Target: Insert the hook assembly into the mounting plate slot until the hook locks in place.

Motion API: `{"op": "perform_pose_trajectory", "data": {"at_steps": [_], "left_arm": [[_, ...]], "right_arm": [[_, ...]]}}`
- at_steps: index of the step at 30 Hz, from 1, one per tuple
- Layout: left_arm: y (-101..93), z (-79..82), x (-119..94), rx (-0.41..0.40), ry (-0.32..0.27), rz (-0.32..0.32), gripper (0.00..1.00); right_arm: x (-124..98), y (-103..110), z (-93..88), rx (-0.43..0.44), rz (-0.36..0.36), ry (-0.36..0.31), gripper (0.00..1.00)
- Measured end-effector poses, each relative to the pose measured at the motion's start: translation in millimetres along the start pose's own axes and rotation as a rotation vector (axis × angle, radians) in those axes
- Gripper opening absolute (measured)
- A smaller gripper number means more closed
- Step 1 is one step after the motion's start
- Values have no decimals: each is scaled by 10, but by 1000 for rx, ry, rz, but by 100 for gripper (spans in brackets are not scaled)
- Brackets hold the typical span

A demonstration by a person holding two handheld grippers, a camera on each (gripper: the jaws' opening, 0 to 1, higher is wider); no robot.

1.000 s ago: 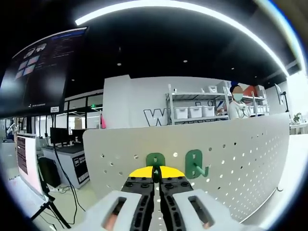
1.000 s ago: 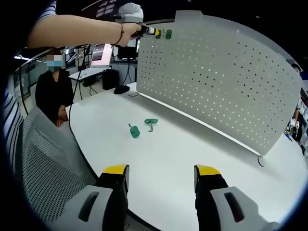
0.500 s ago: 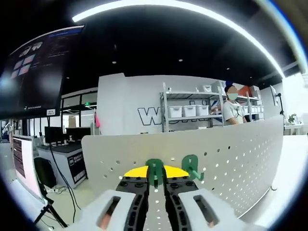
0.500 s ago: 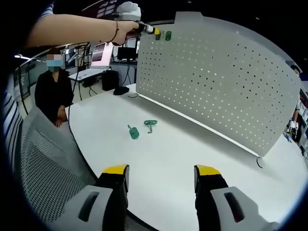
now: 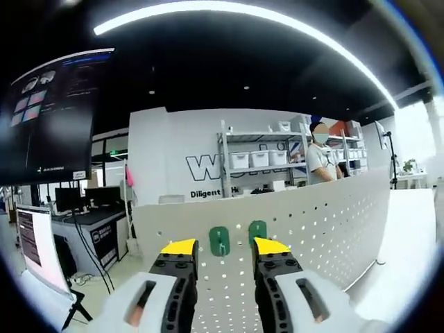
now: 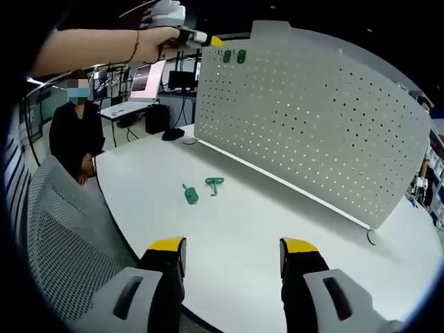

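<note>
Two green hooks [image 5: 219,240] [image 5: 257,232] hang side by side near the top edge of the white pegboard [image 5: 326,222]. My left gripper [image 5: 223,248] is open just in front of them, with nothing between its yellow-tipped jaws. In the right gripper view those hooks [image 6: 227,56] [image 6: 241,55] sit at the pegboard's [image 6: 312,125] top left, and the left gripper [image 6: 208,40] is held up beside them by a hand. Two more green hooks [image 6: 187,194] [image 6: 214,184] lie on the white table [image 6: 229,250]. My right gripper [image 6: 231,258] is open low over the table's near edge.
A seated person [image 6: 73,132] is at the left behind the table. A mesh chair back [image 6: 62,236] stands at the near left. Beyond the pegboard are shelves with white bins [image 5: 260,158], a standing person [image 5: 319,156] and a large dark screen [image 5: 48,111].
My left gripper has opened, let go of the left green hook and drawn back a little; that hook now hangs on the pegboard. The right gripper has stayed put.
</note>
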State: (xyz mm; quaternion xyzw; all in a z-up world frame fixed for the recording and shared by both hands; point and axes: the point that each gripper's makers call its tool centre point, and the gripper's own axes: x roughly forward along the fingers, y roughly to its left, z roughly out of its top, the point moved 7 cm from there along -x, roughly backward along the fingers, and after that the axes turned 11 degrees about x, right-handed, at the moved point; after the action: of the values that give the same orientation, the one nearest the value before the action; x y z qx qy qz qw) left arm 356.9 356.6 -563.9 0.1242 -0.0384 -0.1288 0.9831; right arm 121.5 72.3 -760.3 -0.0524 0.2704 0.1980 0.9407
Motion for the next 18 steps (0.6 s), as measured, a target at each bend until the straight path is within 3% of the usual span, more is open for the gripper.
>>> {"op": "perform_pose_trajectory", "data": {"at_steps": [8,18], "left_arm": [[-127,-203,-292,14,53,-75,36],[-264,-396,-500,-5,113,-163,45]], "right_arm": [[-10,1,4,-7,-3,-5,52],[-9,19,-2,-28,4,2,52]]}}
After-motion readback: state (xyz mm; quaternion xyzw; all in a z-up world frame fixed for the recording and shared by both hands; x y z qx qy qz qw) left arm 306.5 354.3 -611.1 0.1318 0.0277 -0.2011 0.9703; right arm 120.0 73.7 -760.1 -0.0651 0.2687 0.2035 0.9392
